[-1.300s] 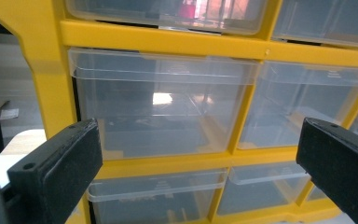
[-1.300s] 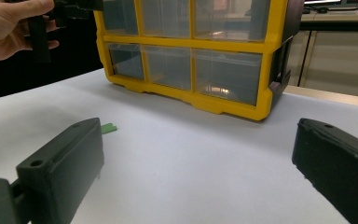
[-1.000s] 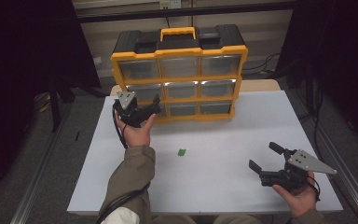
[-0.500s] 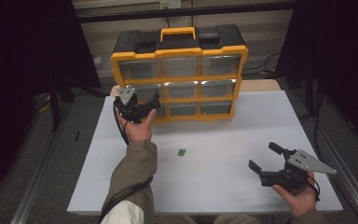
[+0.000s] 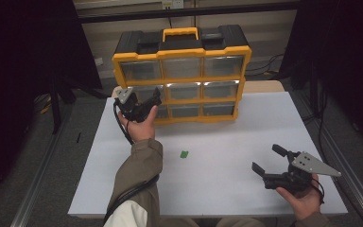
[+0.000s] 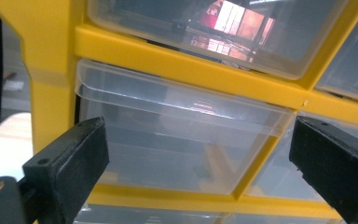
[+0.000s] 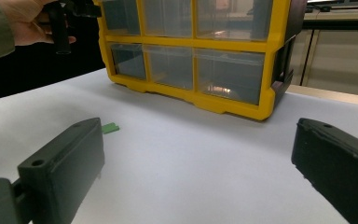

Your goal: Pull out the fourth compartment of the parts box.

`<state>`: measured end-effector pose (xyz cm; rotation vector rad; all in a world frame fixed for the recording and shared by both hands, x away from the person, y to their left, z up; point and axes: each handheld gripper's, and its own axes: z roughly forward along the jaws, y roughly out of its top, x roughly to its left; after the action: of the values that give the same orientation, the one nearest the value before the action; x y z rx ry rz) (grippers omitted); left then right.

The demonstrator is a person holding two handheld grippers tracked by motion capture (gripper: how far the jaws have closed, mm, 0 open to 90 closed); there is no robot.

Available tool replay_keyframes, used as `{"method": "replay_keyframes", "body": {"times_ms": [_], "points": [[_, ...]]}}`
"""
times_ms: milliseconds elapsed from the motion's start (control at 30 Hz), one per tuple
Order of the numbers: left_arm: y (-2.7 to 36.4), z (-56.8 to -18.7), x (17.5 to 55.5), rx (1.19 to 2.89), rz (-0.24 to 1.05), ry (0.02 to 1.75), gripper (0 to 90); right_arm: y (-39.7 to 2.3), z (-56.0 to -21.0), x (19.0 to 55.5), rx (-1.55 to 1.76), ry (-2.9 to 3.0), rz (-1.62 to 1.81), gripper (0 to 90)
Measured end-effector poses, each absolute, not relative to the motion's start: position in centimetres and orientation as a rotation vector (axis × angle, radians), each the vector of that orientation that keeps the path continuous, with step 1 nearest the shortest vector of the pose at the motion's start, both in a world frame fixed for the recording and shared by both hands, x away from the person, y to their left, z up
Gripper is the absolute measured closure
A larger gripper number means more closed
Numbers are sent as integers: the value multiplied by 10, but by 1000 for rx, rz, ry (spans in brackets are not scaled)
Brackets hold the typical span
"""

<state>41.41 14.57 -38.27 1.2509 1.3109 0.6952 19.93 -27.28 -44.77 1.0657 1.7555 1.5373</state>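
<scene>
Clear drawer (image 6: 177, 140) framed between left gripper's (image 6: 198, 163) spread jaws.

Spread fingers (image 7: 60, 172) frame a yellow organizer (image 7: 191, 51) and green piece (image 7: 110, 127).

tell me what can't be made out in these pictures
- Drawer contents: left gripper view, the clear front is hazy and glared.
- Whether the left gripper touches the drawer: high view, the hand covers the spot; in its own view the jaws stand wide, either side.
- Green piece: high view, too small to identify.
- Organizer top: right gripper view, cut off by the upper edge.
</scene>
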Motion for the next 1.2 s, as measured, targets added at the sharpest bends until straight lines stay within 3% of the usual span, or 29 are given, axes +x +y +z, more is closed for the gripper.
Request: {"method": "replay_keyframes", "body": {"times_ms": [900, 1033, 1100, 1133, 1200], "points": [[146, -391, 414, 915, 409, 1443, 136, -273, -448, 199, 1058, 1766, 1540, 23], [144, -391, 412, 829, 383, 1461, 223, -273, -448, 199, 1059, 1766, 1540, 23], [142, -391, 412, 791, 380, 1468, 343, -272, -448, 199, 1064, 1761, 1543, 23], [141, -392, 410, 780, 399, 1464, 343, -272, -448, 199, 1064, 1761, 1542, 23], [138, -391, 410, 712, 379, 1469, 436, -272, -448, 199, 1062, 1761, 1543, 23]]}}
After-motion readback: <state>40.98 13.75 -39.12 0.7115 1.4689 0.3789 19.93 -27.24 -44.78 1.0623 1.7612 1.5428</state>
